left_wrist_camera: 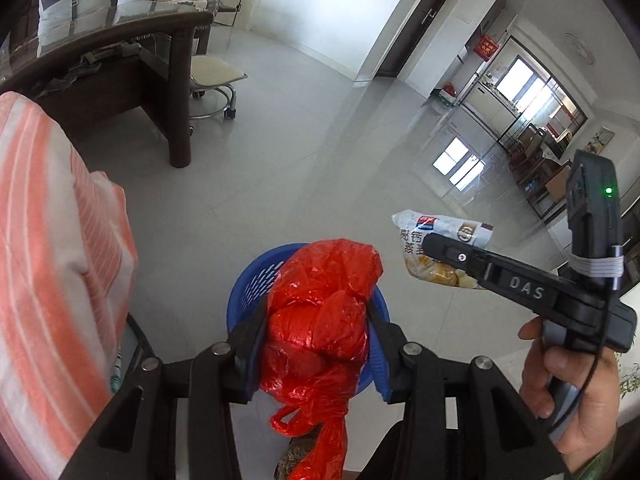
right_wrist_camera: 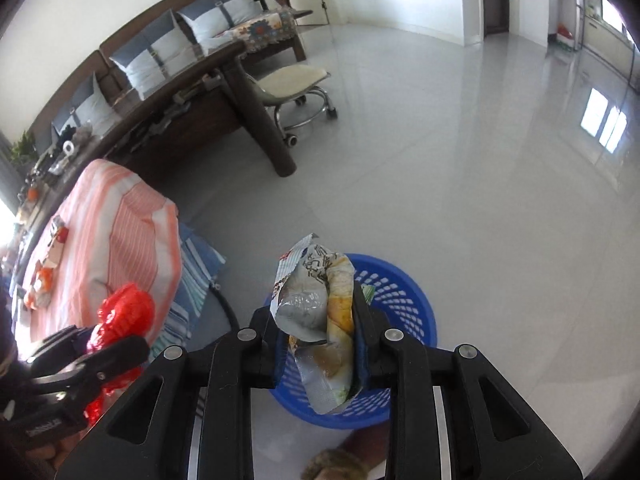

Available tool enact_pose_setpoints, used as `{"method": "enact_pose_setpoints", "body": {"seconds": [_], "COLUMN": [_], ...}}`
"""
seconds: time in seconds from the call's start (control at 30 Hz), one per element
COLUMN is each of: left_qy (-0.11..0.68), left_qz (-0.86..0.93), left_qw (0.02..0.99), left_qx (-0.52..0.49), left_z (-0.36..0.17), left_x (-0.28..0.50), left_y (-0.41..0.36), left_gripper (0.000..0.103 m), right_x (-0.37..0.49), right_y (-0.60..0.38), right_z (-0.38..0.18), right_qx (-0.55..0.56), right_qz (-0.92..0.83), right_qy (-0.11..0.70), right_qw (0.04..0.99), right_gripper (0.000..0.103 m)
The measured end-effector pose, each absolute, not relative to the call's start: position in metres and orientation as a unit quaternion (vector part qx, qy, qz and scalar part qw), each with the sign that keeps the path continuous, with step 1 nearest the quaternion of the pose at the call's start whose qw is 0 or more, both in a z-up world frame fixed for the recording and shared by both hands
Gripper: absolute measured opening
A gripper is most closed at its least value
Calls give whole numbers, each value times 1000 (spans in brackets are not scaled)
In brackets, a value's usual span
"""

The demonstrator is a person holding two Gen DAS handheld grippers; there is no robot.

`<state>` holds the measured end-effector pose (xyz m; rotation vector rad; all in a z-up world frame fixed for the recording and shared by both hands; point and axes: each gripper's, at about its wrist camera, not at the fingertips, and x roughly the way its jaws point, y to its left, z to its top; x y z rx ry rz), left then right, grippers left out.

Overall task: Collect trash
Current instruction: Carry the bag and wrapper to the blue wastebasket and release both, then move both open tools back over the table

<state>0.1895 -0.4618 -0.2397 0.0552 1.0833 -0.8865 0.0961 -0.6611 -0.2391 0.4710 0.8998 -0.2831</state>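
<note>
My left gripper (left_wrist_camera: 316, 320) is shut on a crumpled red plastic bag (left_wrist_camera: 320, 320), held right above a blue perforated basket (left_wrist_camera: 244, 296) on the floor. My right gripper (right_wrist_camera: 316, 308) is shut on a crinkled snack wrapper (right_wrist_camera: 316, 304), printed white and yellow, and hangs over the same blue basket (right_wrist_camera: 400, 296). In the left wrist view the right gripper (left_wrist_camera: 430, 246) shows at the right, held by a hand (left_wrist_camera: 568, 392), with the snack wrapper (left_wrist_camera: 440, 232) at its tip. In the right wrist view the left gripper (right_wrist_camera: 120, 344) and the red bag (right_wrist_camera: 124, 312) sit at the lower left.
A seat draped in orange-and-white striped cloth (left_wrist_camera: 52, 248) stands left of the basket. A dark wooden table (right_wrist_camera: 224, 92), a wheeled stool (right_wrist_camera: 296, 80) and a sofa with cushions (right_wrist_camera: 180, 36) are farther back. Glossy grey floor tiles (right_wrist_camera: 480, 184) spread to the right.
</note>
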Motion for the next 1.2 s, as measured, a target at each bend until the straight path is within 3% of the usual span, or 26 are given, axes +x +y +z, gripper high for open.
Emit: {"method": "enact_pose_setpoints", "body": {"seconds": [0.3, 0.43, 0.53, 0.6, 0.7, 0.93, 1.03, 1.2], "left_qy": [534, 538, 542, 540, 532, 481, 445, 400], "left_qz": [-397, -404, -405, -407, -406, -390, -379, -347], "left_qw": [746, 739, 735, 736, 742, 784, 810, 847], "left_qx": [26, 36, 38, 38, 36, 40, 48, 54], "left_z": [-275, -283, -287, -289, -282, -237, -212, -182], "left_x": [203, 201, 204, 201, 197, 180, 168, 151], "left_y": [-486, -500, -510, -516, -515, -480, -449, -384], "left_gripper": [44, 50, 61, 61, 61, 61, 61, 62], "right_x": [90, 88, 86, 83, 79, 76, 81, 91], "right_y": [-676, -682, -688, -692, -693, -688, -676, -637], "right_z": [-246, -248, -248, -246, -239, -215, -202, -178], "right_qx": [271, 285, 303, 316, 320, 285, 250, 183], "right_qz": [-131, -135, -133, -131, -140, -175, -189, -188], "right_qy": [431, 429, 419, 407, 386, 349, 338, 309], "right_qw": [851, 847, 846, 847, 854, 876, 887, 914], "right_gripper": [27, 29, 38, 51, 62, 76, 91, 96]}}
